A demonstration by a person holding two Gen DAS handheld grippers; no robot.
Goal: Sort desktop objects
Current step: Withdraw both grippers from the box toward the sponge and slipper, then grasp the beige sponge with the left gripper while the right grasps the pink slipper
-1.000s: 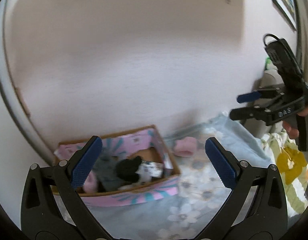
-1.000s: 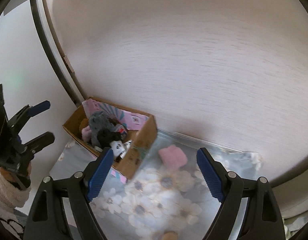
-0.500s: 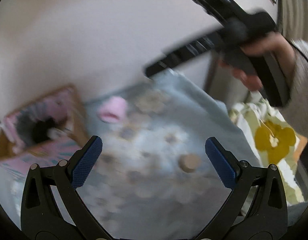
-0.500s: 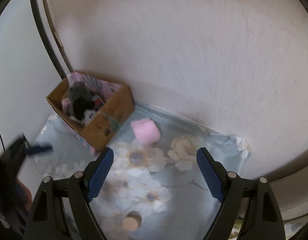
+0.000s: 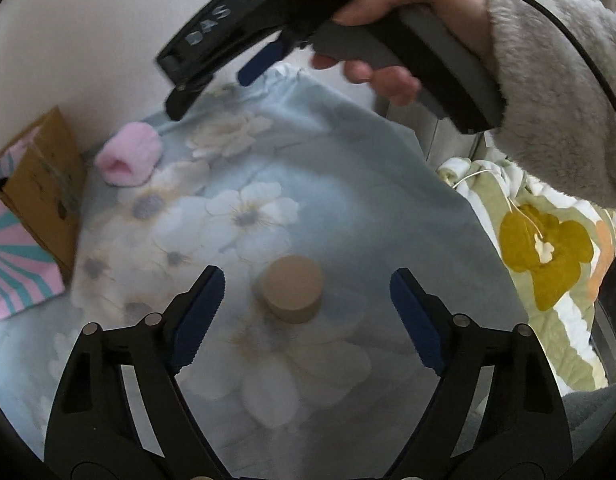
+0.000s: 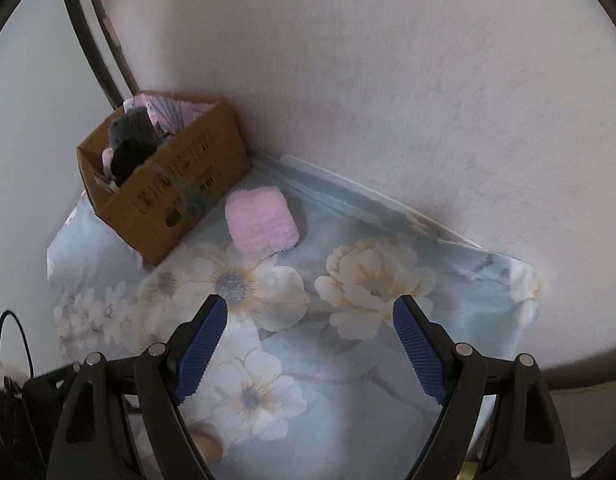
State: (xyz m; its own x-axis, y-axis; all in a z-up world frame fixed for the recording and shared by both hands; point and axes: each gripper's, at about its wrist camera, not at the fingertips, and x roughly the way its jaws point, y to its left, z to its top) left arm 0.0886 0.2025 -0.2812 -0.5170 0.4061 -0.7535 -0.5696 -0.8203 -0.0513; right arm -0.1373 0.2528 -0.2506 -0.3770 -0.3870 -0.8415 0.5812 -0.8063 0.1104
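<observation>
Left wrist | left hand-held gripper (image 5: 306, 312) closing | wooden disc (image 5: 291, 288) between jaws, untouched

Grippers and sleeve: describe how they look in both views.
The left gripper and right gripper share black plastic arms with silver pivot pins and ribbed blue fingertip pads. Seen from the left wrist, the right tool has a grey handle, white "DAS" lettering and a thin black cable. The fuzzy grey sleeve covers the wrist.

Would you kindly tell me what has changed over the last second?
Both claws dropped toward the floral cloth. The left claw swung from the box to straddle the tan puck, jaws closing, not gripping. The right claw remains open and empty. Pink roll, box and puck haven't moved.
</observation>
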